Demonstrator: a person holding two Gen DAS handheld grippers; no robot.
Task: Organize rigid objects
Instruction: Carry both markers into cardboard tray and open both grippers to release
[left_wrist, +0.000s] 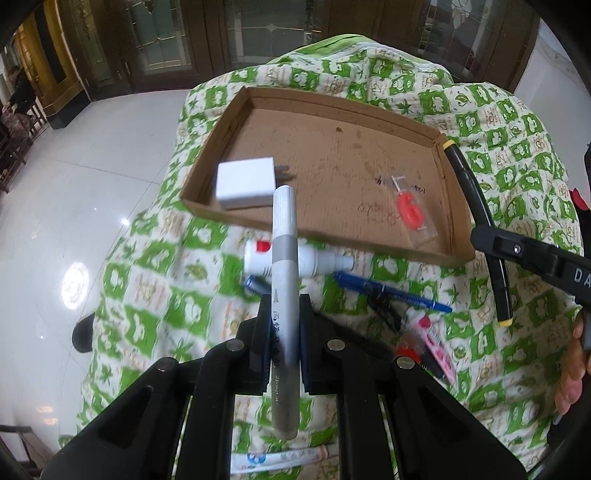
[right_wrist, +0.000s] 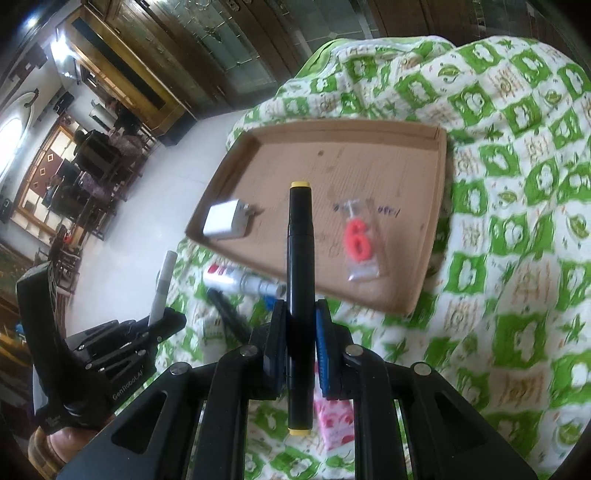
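My left gripper (left_wrist: 283, 332) is shut on a grey marker (left_wrist: 283, 258), held upright above the quilt just short of the cardboard tray (left_wrist: 236, 218). My right gripper (right_wrist: 300, 332) is shut on a black marker with yellow ends (right_wrist: 300, 258), also in front of the tray (right_wrist: 406, 306). Inside the tray lie a white charger plug (left_wrist: 245, 182) at the near left and a red number-six candle in a clear packet (left_wrist: 413, 214) to the right. In the left wrist view the right gripper (left_wrist: 491, 236) shows at the right edge with the black marker (left_wrist: 480, 206).
A green-and-white patterned quilt (left_wrist: 517, 155) covers the surface. On it before the tray lie a white bottle with a red mark (left_wrist: 314, 262), a blue pen (left_wrist: 391, 291), a pink packet (left_wrist: 436, 343) and a small red-capped item (left_wrist: 406, 352). White tiled floor (left_wrist: 92, 166) lies to the left.
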